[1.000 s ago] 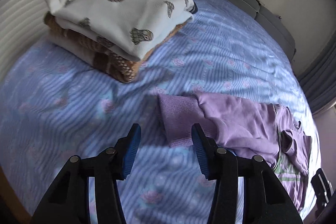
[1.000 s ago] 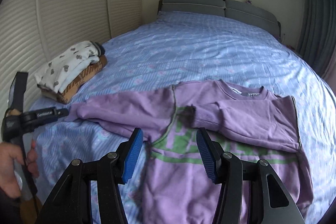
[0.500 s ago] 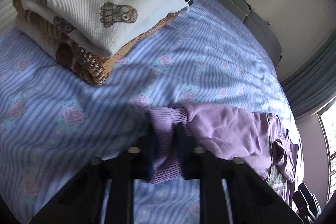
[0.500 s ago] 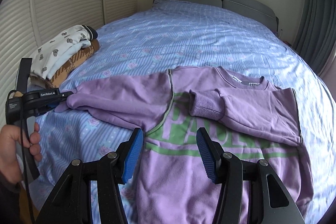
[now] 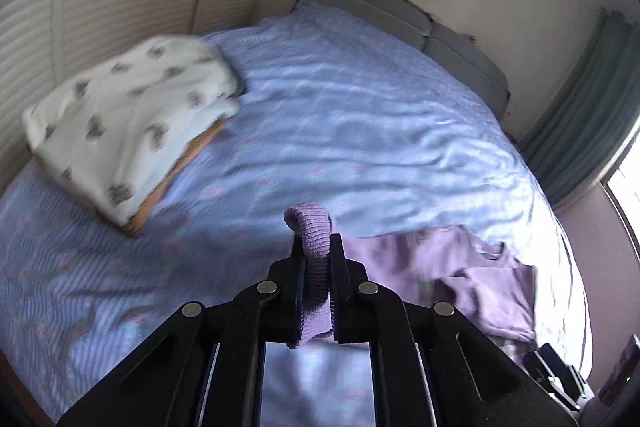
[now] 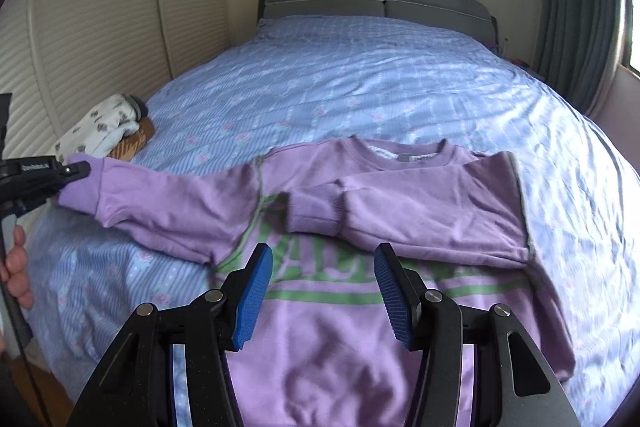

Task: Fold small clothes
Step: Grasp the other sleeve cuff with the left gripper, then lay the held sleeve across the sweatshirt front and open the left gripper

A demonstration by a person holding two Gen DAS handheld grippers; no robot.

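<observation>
A lilac cotton sweatshirt with green lettering (image 6: 360, 339) lies face up across the near edge of the bed with the blue striped, rose-patterned cover (image 6: 360, 87), its neck toward the headboard. One sleeve is already folded across the chest, cuff near the middle. The other sleeve stretches out toward the left edge of the bed, where the left gripper (image 5: 316, 267) has its jaws pressed together on the ribbed knit cuff (image 5: 314, 247); the cuff bulges above the fingers and hangs limp below them. The right gripper (image 6: 324, 291) hovers over the chest print with its blue pads spread and nothing between them.

The fabric looks soft, light and floppy, so it should drape and follow wherever the cuff is led, with little risk of damage. The thick ribbed cuff seems the best hold: doubled knit, less likely to slip than the smooth sleeve. The hem and shoulder seams look like good later grips.

A folded pile topped by a white printed cloth (image 6: 100, 131) sits near the left edge.
</observation>
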